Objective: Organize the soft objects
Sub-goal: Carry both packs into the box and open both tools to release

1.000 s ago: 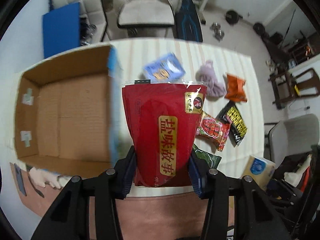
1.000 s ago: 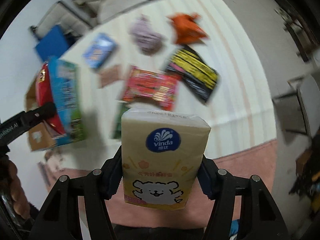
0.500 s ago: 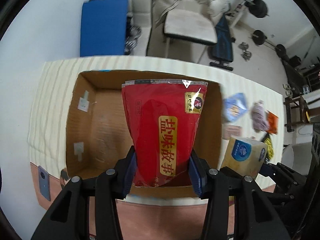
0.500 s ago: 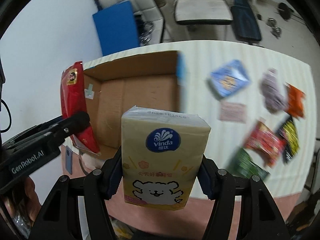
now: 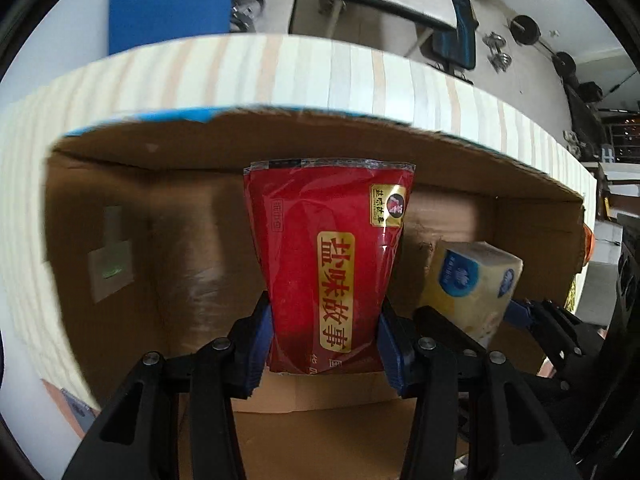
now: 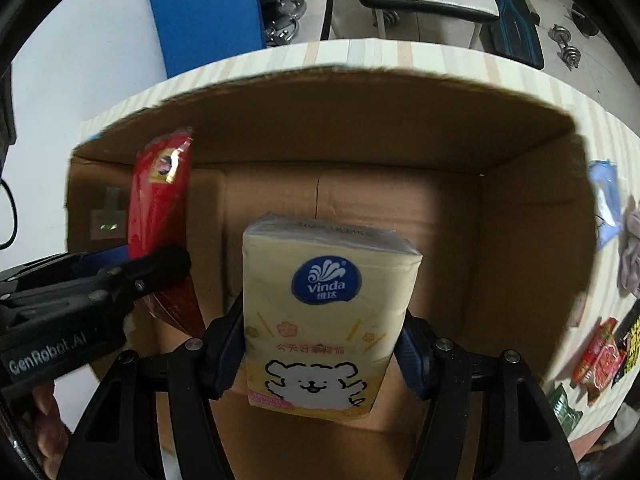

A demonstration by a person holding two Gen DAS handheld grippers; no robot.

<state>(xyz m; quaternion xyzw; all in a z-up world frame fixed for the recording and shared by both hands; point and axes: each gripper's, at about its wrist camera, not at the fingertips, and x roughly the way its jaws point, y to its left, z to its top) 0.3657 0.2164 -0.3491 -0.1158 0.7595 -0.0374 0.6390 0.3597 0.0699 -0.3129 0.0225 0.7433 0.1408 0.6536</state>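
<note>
While the left claw [image 5: 325, 338] clamps the lower part of a red snack pouch [image 5: 326, 256], the right claw [image 6: 322, 346] grips a yellow tissue pack [image 6: 326, 308] by its sides. Both are held over the open cardboard box [image 6: 520, 216], the pouch toward the box's left side and the pack beside it. The box sits on the striped counter [image 5: 320, 76]. More snack packets [image 6: 600, 356] lie right of the box.
</note>
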